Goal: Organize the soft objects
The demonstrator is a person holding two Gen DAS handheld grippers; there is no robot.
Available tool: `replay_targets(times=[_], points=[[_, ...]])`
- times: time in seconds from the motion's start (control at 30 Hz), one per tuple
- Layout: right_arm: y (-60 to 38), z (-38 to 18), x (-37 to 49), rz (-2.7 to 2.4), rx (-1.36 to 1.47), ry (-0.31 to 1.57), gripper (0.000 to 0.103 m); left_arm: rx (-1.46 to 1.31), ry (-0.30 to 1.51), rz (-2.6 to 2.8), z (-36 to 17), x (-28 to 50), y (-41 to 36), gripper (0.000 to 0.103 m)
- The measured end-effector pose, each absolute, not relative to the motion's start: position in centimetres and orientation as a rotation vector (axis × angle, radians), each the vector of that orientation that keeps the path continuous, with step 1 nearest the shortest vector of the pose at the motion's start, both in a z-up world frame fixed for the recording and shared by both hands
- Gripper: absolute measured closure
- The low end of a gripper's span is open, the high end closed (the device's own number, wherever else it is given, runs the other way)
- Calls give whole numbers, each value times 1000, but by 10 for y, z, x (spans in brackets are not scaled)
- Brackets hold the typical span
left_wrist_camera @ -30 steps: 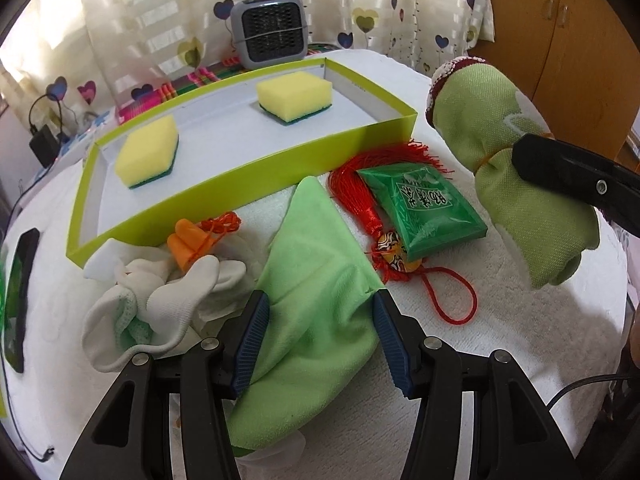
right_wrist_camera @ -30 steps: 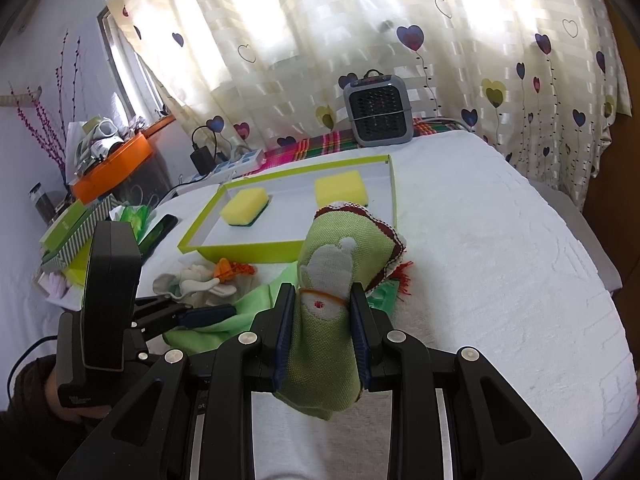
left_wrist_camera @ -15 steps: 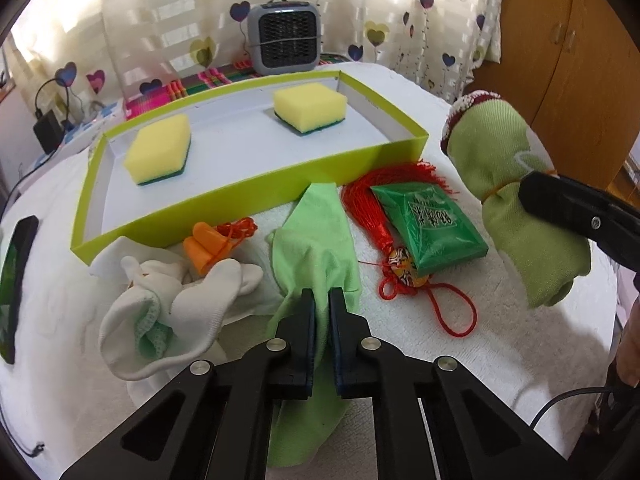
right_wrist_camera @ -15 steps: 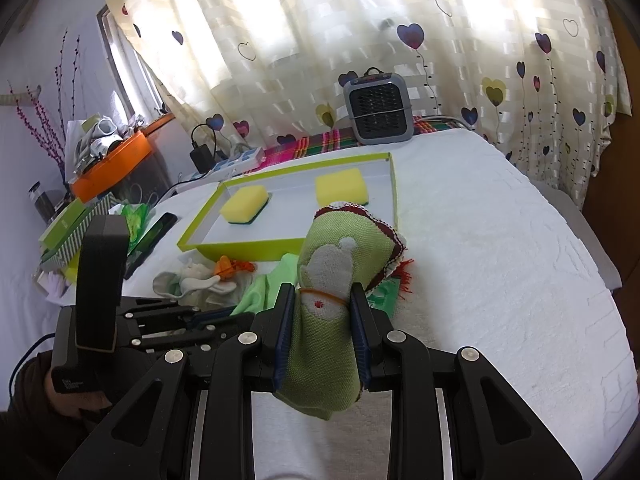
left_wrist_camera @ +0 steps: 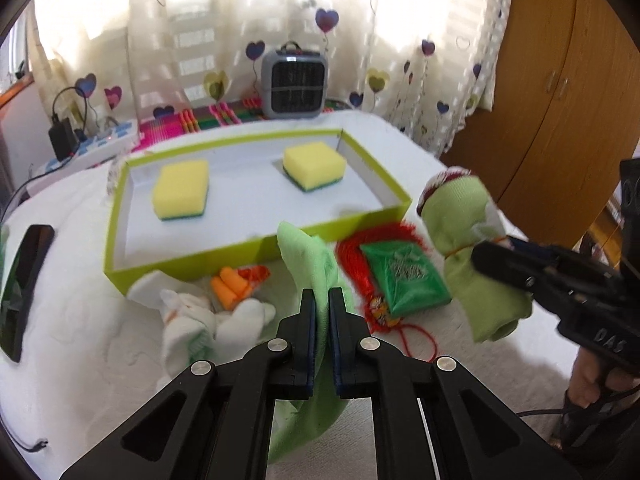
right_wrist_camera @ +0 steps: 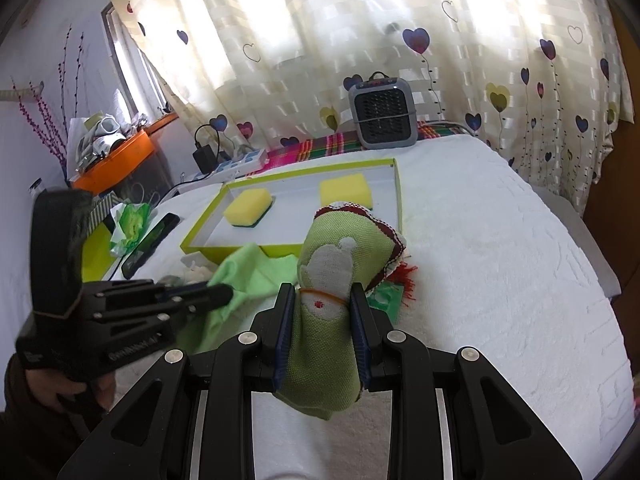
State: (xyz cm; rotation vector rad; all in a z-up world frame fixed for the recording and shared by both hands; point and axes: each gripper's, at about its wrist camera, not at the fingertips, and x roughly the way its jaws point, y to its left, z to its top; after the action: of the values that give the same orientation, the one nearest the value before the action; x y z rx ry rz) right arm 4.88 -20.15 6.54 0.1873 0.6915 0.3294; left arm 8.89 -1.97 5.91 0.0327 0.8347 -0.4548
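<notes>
Left gripper [left_wrist_camera: 322, 312] clenched on green cloth [left_wrist_camera: 312, 256], lifted just in front of lime tray [left_wrist_camera: 256, 248]; right gripper [right_wrist_camera: 320, 320] clamps green sock bundle [right_wrist_camera: 340, 256] right of tray

Both grippers: matte black plastic w/ angular arms, triangular cut-outs, silver round screws at the pivots, blue pads lining the jaws. Right gripper [left_wrist_camera: 520, 264] body shows raised lettering, a thin black cable below, bare fingers on its handle. Left gripper [right_wrist_camera: 216, 294] has pale lettering; dark sleeve at wrist.
</notes>
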Motion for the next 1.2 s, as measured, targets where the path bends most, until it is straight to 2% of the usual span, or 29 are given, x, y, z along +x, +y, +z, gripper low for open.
replay_targets(times=[0.63, 1.2], points=[[-187, 96, 71, 361, 144, 634, 75, -51, 698, -404, 114, 115, 16, 97], [-156, 96, 137, 396, 105, 671, 75, -118, 692, -383, 110, 177, 37, 97]])
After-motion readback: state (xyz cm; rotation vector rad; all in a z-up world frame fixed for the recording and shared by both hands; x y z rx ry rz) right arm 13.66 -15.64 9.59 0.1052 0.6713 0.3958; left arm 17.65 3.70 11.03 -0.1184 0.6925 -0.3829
